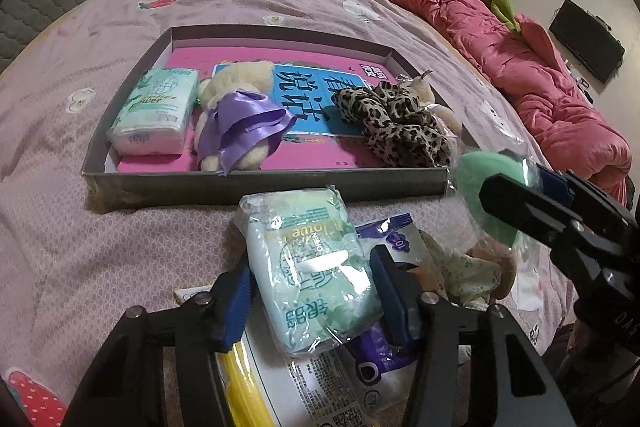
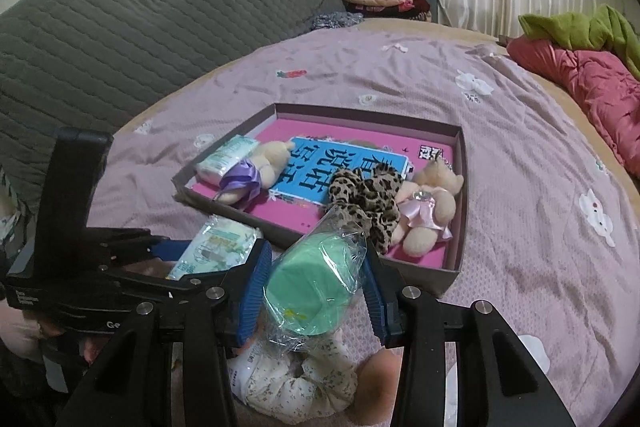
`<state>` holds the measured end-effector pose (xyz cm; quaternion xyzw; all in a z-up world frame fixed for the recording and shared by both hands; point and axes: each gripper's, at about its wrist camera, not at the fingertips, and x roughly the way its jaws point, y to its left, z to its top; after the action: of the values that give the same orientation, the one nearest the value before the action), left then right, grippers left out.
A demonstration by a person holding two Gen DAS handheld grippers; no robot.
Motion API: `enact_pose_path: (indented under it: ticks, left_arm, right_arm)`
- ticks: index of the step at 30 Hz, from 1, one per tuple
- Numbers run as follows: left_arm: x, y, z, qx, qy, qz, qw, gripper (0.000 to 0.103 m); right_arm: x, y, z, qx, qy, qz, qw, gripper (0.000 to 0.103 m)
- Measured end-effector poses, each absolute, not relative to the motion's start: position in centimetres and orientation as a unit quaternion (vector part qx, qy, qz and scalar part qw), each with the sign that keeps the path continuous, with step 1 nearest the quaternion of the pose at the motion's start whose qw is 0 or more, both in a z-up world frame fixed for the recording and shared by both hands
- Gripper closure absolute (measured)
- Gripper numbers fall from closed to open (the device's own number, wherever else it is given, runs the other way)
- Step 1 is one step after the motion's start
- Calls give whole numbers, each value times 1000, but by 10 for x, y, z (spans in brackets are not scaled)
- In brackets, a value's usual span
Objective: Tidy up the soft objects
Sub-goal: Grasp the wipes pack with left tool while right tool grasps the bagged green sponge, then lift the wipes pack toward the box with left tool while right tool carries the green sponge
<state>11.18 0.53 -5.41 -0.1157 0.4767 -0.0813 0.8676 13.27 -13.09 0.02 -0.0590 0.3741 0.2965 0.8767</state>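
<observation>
Here, nearest, the left gripper (image 1: pixel 314 291) pinches a tissue pack (image 1: pixel 312 267) between its blue pads, just short of the shallow box (image 1: pixel 260 183) on the bedspread (image 1: pixel 60 235). The right gripper (image 2: pixel 316 291) clasps a green sponge (image 2: pixel 308 287) in clear wrap, also just before the box. Both things look light and squashy; the film is likely slippery, so a hold across the middle seems safest. Under the grippers lies loose clutter, including a floral cloth (image 2: pixel 296 383). Inside the box lie a second tissue pack (image 1: pixel 154 111), two plush bears, one with a purple ribbon (image 1: pixel 240 119) and one in pink (image 2: pixel 428 211), and one leopard-print scarf (image 1: pixel 396 123) between them.
</observation>
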Motion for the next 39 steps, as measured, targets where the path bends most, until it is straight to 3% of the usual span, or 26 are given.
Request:
enact_pose_path:
  ticks: [6, 39]
  left_arm:
    - [109, 8, -50, -121, 471, -86, 870, 53]
    - [106, 48, -5, -123, 377, -53, 916, 53]
  right_arm:
    - [132, -130, 4, -56, 367, 301, 879, 57]
    - [140, -135, 19, -20, 333, 277, 901, 57]
